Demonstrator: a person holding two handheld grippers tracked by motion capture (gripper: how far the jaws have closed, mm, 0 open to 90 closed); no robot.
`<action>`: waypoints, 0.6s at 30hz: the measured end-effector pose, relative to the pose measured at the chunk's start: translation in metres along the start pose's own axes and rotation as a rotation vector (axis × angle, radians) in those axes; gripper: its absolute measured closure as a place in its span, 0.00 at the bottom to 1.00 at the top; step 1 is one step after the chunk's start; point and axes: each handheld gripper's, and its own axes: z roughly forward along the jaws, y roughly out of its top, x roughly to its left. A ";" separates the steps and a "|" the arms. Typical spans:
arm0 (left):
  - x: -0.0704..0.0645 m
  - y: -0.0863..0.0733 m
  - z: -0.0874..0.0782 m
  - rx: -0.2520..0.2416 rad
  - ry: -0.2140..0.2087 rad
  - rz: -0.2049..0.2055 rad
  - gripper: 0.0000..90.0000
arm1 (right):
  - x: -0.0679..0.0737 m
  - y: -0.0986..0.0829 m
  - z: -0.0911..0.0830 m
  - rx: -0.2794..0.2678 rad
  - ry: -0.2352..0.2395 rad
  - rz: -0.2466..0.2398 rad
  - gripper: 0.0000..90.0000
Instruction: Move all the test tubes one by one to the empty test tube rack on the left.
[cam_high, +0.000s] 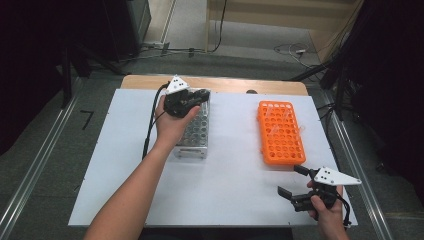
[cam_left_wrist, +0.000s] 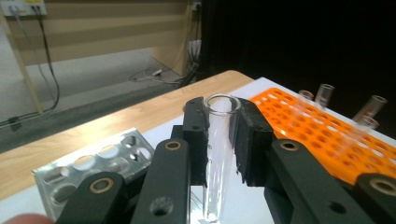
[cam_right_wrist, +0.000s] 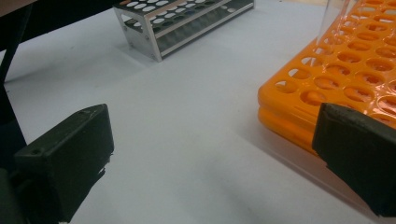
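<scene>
Left gripper (cam_left_wrist: 219, 140) clamping clear test tube (cam_left_wrist: 218, 154) upright between pads, rim rising just above fingertips; hovering over far end of metal rack (cam_high: 194, 131). Right gripper (cam_high: 296, 182) resting jaws wide apart, gripping nothing, just beside near corner of orange rack (cam_high: 280, 132)

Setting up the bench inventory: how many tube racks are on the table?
2: a silver metal tube rack under the left gripper, and an orange plastic tube rack right of it, beyond the open right gripper.
</scene>
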 end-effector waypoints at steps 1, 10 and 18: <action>0.003 0.002 0.003 -0.003 0.006 -0.011 0.85 | 0.000 0.000 0.000 0.001 0.000 -0.003 0.00; 0.029 0.006 0.032 -0.011 0.056 -0.045 0.85 | 0.000 -0.001 0.001 0.004 -0.001 0.001 0.00; 0.042 0.011 0.057 -0.023 0.107 -0.057 0.85 | 0.000 -0.002 0.002 0.006 0.004 -0.002 0.00</action>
